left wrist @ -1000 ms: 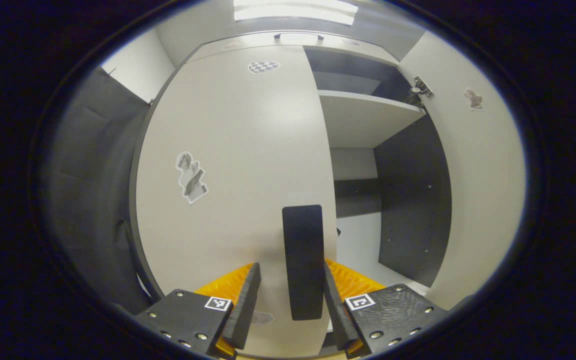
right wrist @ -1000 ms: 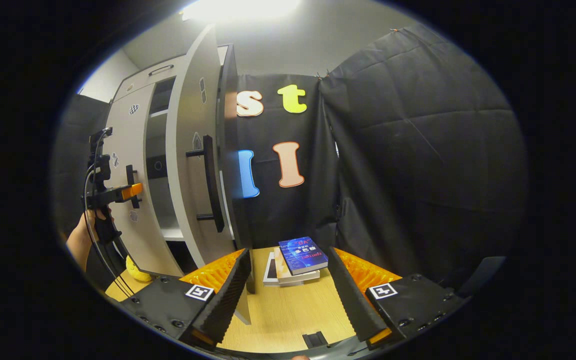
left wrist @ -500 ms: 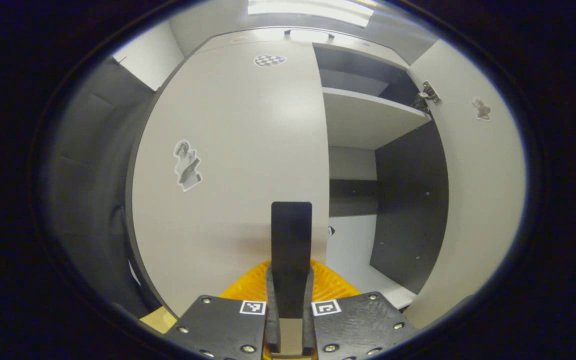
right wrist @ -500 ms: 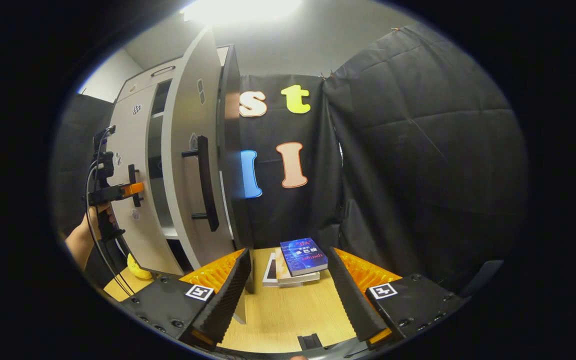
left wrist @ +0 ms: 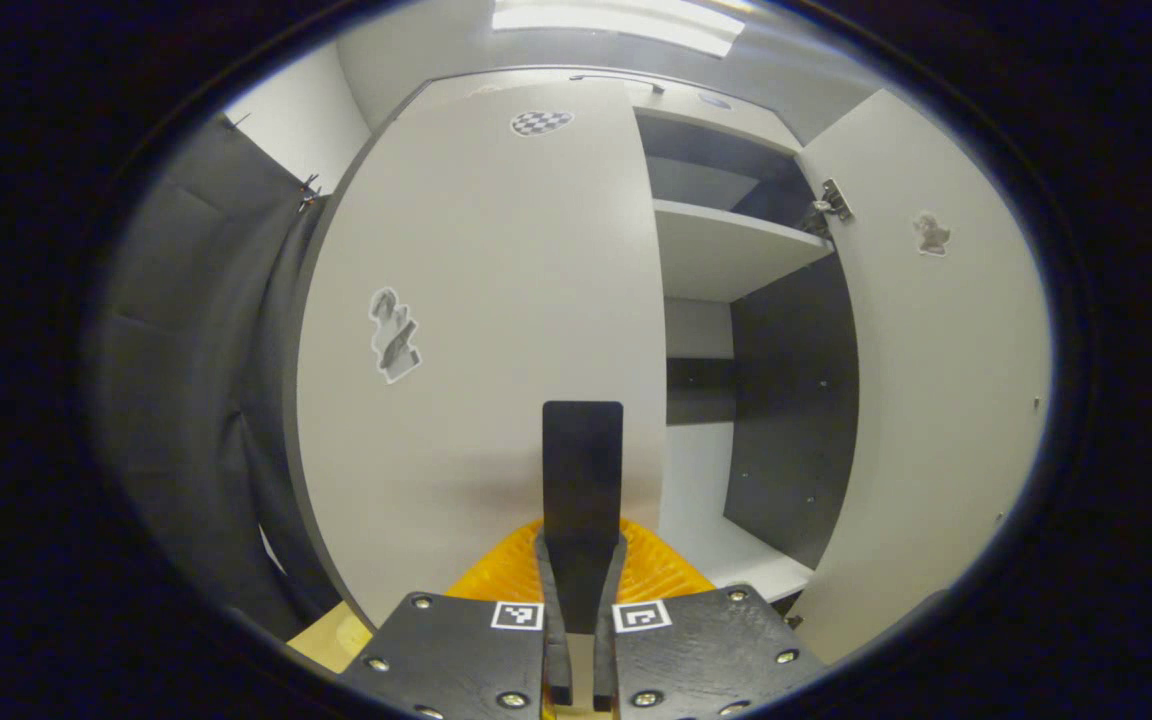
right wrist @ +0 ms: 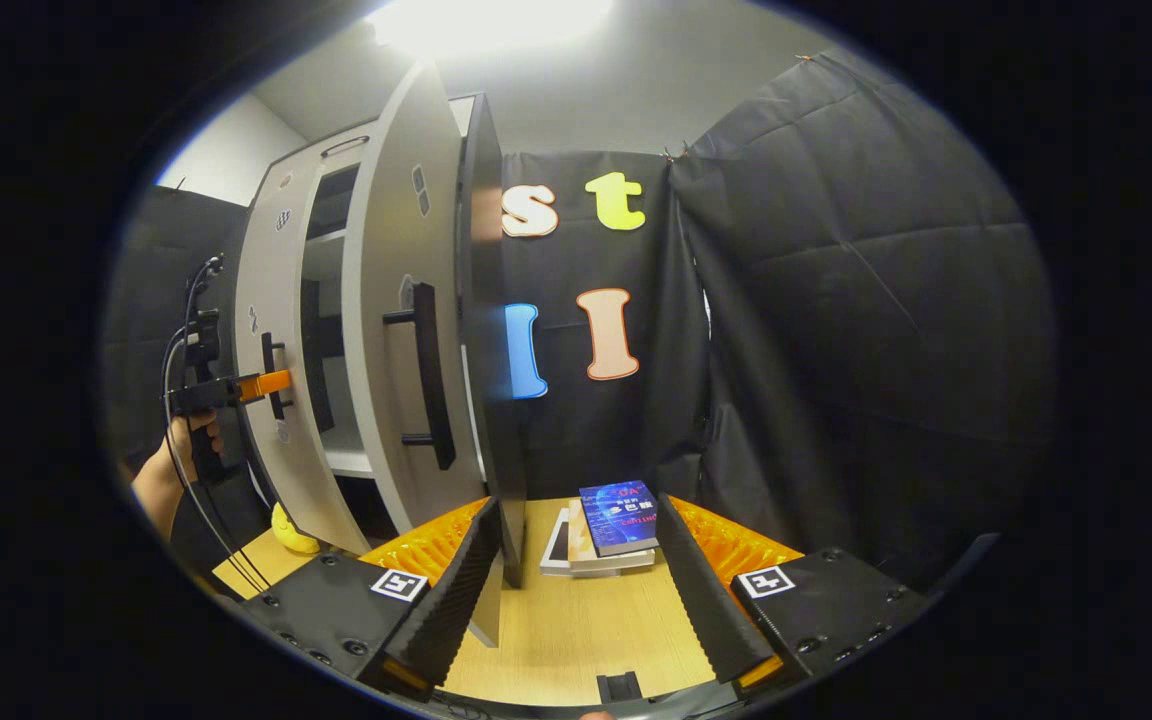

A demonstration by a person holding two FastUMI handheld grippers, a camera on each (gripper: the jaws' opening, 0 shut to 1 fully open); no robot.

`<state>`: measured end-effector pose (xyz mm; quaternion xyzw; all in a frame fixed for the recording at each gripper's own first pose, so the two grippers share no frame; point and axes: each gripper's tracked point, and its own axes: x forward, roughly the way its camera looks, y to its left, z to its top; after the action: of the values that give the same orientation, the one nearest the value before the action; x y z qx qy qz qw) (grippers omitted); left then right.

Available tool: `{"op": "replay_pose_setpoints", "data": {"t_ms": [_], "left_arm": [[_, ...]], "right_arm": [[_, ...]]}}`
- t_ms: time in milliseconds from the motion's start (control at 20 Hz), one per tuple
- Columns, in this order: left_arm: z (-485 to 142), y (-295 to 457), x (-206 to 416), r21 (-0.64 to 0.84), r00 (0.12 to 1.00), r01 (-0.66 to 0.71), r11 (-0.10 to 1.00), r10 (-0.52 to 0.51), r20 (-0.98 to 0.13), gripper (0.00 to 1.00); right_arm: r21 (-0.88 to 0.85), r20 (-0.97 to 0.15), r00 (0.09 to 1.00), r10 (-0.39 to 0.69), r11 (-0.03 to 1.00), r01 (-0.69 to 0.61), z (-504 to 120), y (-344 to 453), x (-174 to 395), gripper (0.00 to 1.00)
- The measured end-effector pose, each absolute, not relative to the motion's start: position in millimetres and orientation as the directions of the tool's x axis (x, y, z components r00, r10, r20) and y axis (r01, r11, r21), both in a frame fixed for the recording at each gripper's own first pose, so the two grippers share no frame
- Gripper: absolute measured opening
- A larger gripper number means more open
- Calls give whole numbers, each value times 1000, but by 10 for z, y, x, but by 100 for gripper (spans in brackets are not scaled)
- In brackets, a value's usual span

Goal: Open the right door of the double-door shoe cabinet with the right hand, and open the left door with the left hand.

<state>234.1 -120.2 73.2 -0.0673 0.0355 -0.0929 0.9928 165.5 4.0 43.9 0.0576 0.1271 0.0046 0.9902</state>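
The left door's handle, a vertical bar at lower centre of the left gripper view, sits clamped in the left gripper's closed jaws. The right door stands open left of centre; the right gripper hangs open-jawed over the desk holding nothing.

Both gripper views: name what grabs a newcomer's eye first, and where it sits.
In the left gripper view, the left gripper is shut on the black handle of the left door, low and centre. To its right the cabinet interior gapes beside the right door. In the right gripper view, the right gripper hangs open before stacked books on the wooden floor.
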Motion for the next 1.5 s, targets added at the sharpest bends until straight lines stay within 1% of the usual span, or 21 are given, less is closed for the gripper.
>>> {"op": "replay_pose_setpoints", "data": {"t_ms": [50,100,150,200,250,300,350,400,700,800,1000,1050,1100,1150,1200,1250,1300,1350,1400,1450,1500], "left_arm": [[733,-1164,2278,-142,980,183,973,-192,-59,11],[719,-1137,2200,-144,979,185,972,-195,-57,12],[714,-1112,2146,-145,978,190,971,-200,-58,12],[707,-1095,2097,-145,977,194,970,-204,-61,11],[711,-1069,2060,-146,976,198,969,-209,-65,11],[718,-1040,2027,-148,975,202,968,-214,-67,11],[717,-1012,1982,-151,974,206,967,-218,-69,11],[730,-974,1947,-150,972,212,966,-224,-68,11],[760,-822,1740,-167,960,257,952,-271,-69,11],[757,-742,1639,-173,957,267,948,-281,-65,12],[752,-554,1517,-175,953,282,943,-296,-63,10],[759,-508,1497,-167,953,284,944,-297,-62,10],[766,-480,1457,-158,953,285,945,-297,-59,10],[773,-435,1418,-152,953,287,946,-298,-58,8],[764,-393,1381,-153,952,288,945,-300,-59,10],[762,-353,1350,-156,951,290,944,-302,-61,8],[759,-313,1331,-157,950,292,943,-305,-61,8],[774,-290,1322,-155,950,294,943,-306,-61,10],[773,-262,1312,-155,950,293,943,-305,-60,10],[775,-243,1306,-157,951,293,943,-304,-58,10],[764,-228,1295,-159,951,292,943,-304,-57,10]], "right_arm": [[111,-249,968,32,994,-4,449,72,1654,97],[100,-248,968,31,995,-6,454,73,1642,92],[89,-248,968,27,996,-5,459,69,1625,97],[85,-248,968,26,996,-5,468,86,1609,97],[90,-251,968,32,996,-9,476,119,1592,92],[95,-253,967,37,995,-13,473,158,1568,97],[95,-253,967,36,995,-12,482,171,1553,92],[92,-252,967,29,996,-5,491,169,1545,97],[101,-250,968,20,995,6,506,265,1470,97],[106,-250,968,25,994,2,513,307,1469,97],[111,-252,967,36,994,-8,521,397,1477,97],[120,-248,968,45,993,-15,528,437,1475,92],[128,-241,969,57,991,-27,541,475,1483,97],[133,-238,969,67,990,-36,544,513,1502,96],[131,-238,968,75,990,-44,541,537,1504,92],[127,-240,967,81,991,-51,539,551,1508,92],[123,-242,966,88,991,-59,532,567,1503,97],[120,-245,965,95,990,-67,534,580,1497,92],[117,-247,964,99,991,-71,529,596,1509,97],[114,-248,964,100,991,-73,476,509,1488,97],[111,-249,963,101,991,-75,525,602,1491,92]]}}
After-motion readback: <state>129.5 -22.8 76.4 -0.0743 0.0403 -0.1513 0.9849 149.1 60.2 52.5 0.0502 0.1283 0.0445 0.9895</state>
